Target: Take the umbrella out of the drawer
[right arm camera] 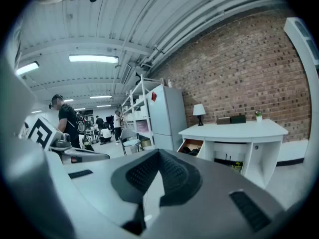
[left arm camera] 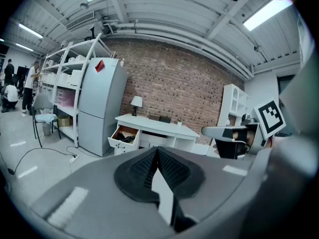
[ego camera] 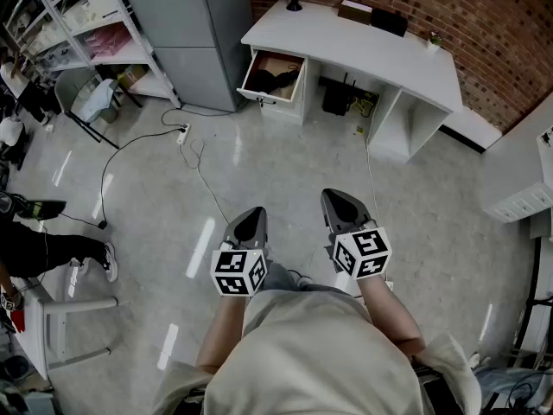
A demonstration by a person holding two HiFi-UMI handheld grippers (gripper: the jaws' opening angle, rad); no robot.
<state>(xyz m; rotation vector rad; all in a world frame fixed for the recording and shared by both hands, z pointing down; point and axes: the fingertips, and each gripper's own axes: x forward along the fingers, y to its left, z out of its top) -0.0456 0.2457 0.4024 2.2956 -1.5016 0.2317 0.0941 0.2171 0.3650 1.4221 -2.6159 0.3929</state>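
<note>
Umbrella of black crumpled fabric [ego camera: 275,80] lay in the pulled-out white drawer [ego camera: 257,92] at the left end of the white desk [ego camera: 346,37]. It showed only as a dark, bunched heap. Its long axis seemed to run across the drawer's width, and its handle end could not be made out. The left grey gripper [ego camera: 252,219] and the right grey gripper [ego camera: 337,204] were side by side, well apart from the desk and pointing toward it, both clenched on nothing.
</note>
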